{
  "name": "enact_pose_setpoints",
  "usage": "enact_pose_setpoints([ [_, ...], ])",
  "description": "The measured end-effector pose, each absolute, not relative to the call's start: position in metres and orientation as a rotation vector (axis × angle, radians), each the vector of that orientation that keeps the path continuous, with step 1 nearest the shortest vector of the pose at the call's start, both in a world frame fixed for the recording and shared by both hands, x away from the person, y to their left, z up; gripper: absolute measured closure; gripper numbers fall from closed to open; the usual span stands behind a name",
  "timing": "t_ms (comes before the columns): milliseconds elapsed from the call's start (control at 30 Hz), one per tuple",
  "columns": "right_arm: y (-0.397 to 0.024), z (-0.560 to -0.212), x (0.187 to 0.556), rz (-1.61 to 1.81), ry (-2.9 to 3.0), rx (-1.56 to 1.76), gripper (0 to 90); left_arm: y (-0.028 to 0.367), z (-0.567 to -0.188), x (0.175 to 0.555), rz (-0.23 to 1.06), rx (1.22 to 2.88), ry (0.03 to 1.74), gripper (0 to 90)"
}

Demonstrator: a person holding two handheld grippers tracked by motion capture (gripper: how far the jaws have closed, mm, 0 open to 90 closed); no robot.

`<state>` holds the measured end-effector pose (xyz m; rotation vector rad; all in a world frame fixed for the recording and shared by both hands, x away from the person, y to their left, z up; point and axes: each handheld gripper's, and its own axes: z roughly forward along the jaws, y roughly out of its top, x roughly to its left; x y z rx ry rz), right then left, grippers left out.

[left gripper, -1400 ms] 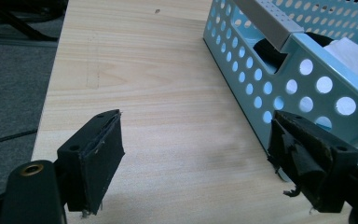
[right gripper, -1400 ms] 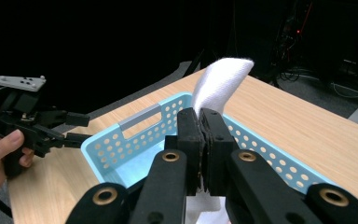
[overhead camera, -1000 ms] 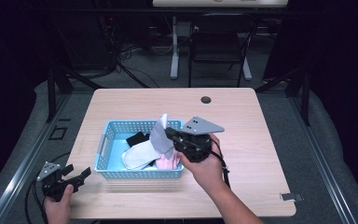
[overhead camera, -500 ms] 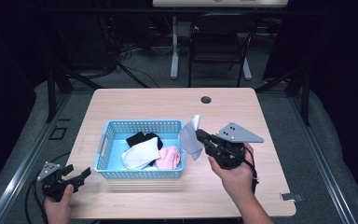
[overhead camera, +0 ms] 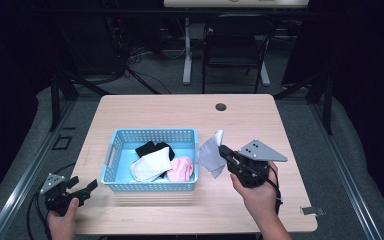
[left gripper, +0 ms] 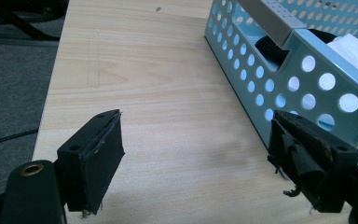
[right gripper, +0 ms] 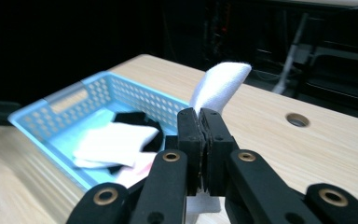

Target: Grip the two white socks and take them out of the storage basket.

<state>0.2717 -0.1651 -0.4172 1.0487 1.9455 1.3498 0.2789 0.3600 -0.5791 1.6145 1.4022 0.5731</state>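
The right gripper (overhead camera: 223,151) pinches a white sock (overhead camera: 212,154) above bare table (overhead camera: 290,130), right of the basket (overhead camera: 153,186). The left gripper (left gripper: 196,158) gapes at the table's near-left edge.

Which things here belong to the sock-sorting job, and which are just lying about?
Belonging to the job:
- white sock clamped in the right hand-held gripper
- blue basket
- white sock in basket
- pink sock
- black sock

Lying about:
- table grommet hole
- chair
- floor cables
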Motion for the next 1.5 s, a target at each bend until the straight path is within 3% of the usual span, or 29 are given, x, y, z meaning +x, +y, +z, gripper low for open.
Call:
enact_pose_setpoints([
  [533, -0.178, -0.484, 0.287, 1.266, 1.983, 1.221, 88.0, 0.36, -0.579, 0.279, 0.573, 1.615, 1.404, 17.9],
  [900, -0.223, -0.53, 0.308, 1.149, 1.915, 1.474, 87.9, 0.36, -0.579, 0.279, 0.57, 1.618, 1.402, 18.4],
  [1367, -0.245, -0.549, 0.315, 1.109, 1.876, 1.624, 86.8, 0.361, -0.578, 0.278, 0.569, 1.614, 1.402, 18.6],
  [1500, -0.247, -0.548, 0.314, 1.108, 1.859, 1.621, 80.0, 0.36, -0.578, 0.279, 0.569, 1.615, 1.401, 18.6],
])
